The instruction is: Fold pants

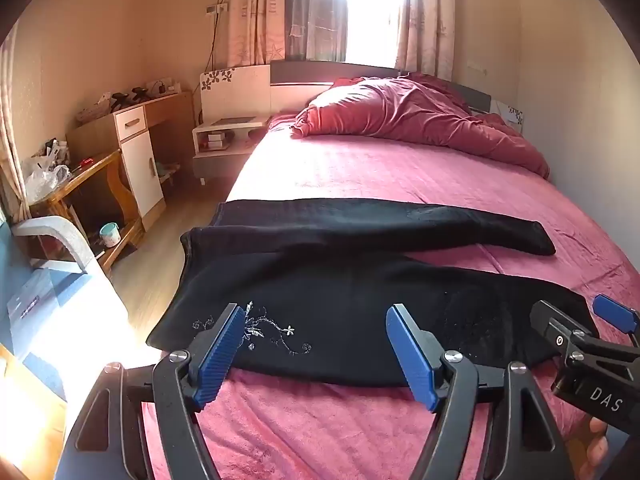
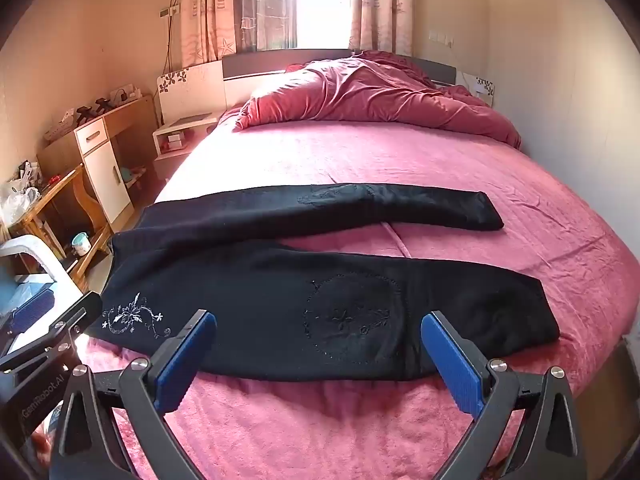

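Pants [image 2: 280, 300]: black, soft knit, legs splayed flat on plush pink bedspread [image 2: 360, 420]; both tongs released, empty.

We are in a home bedroom: a bed [image 2: 360, 168] under a pink sheet, a rumpled red duvet [image 2: 380, 92], a nightstand [image 1: 224, 136], a wooden desk [image 1: 132, 128], and a curtained window [image 1: 372, 8].

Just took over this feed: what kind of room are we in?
A bedroom, most likely: the pants lie on a bed with a rumpled quilt at its head, and a nightstand stands beside it.
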